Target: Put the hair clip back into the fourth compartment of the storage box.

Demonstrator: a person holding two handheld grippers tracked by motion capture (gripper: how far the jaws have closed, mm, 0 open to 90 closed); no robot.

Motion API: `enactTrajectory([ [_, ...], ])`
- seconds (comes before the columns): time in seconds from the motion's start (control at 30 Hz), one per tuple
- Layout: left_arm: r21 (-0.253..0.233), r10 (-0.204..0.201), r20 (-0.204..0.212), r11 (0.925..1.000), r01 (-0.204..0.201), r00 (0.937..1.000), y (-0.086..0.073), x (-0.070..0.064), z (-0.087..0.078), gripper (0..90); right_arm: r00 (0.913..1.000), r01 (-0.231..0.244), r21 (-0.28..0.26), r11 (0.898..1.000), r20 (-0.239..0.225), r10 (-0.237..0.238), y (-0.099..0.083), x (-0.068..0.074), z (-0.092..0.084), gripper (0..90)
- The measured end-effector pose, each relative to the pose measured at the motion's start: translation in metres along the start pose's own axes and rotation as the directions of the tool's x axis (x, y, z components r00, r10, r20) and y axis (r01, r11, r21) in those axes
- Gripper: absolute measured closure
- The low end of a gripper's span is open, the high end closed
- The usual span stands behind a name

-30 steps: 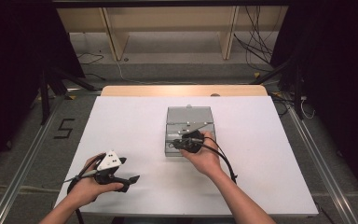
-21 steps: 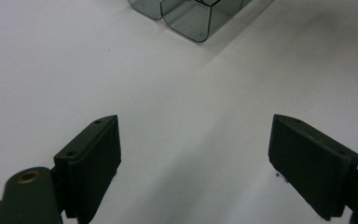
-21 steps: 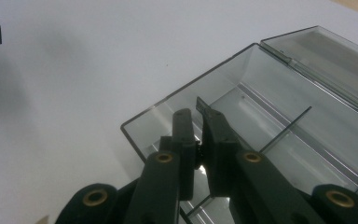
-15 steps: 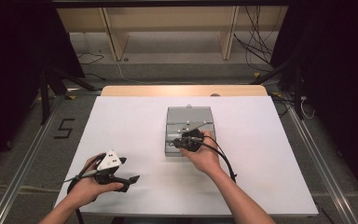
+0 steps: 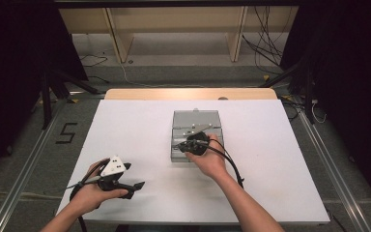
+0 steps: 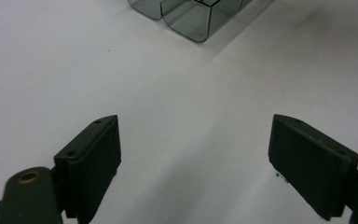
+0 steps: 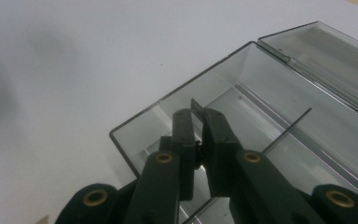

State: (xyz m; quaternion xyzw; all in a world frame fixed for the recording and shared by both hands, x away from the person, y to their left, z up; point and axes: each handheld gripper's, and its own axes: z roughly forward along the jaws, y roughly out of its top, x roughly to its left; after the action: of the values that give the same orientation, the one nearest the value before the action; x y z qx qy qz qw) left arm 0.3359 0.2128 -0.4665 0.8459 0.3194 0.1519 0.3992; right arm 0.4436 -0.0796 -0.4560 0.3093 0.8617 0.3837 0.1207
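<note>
A clear grey plastic box (image 5: pixel 195 121) with its lid folded back lies at the middle of the white table (image 5: pixel 140 125). My right gripper (image 5: pixel 187 145) reaches into the box's near compartment. In the right gripper view the right gripper (image 7: pixel 199 122) is shut on a thin dark divider plate (image 7: pixel 196 107) that stands upright inside the box (image 7: pixel 135 125). Another thin divider (image 7: pixel 284 128) stands further in. My left gripper (image 5: pixel 134 177) rests low over the table's near left part, open with nothing between its jaws (image 6: pixel 193 158). A corner of the box (image 6: pixel 186 16) lies well ahead of it.
The table's wooden far edge (image 5: pixel 188 93) borders a floor with cables and shelf legs. A black cable (image 5: pixel 232 164) trails from the right gripper along the person's forearm. Bare white tabletop surrounds the box on all sides.
</note>
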Motion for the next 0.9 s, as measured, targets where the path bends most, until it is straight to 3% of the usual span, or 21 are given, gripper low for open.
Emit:
enactTrajectory([
  [0.9, -0.001, 0.0, 0.001, 1.0, 0.0, 1.0, 0.0, 0.0, 0.0, 16.7, 1.0, 0.002, 0.033, 0.999, -0.005, -0.002, 0.006, -0.002, 0.011, 84.3],
])
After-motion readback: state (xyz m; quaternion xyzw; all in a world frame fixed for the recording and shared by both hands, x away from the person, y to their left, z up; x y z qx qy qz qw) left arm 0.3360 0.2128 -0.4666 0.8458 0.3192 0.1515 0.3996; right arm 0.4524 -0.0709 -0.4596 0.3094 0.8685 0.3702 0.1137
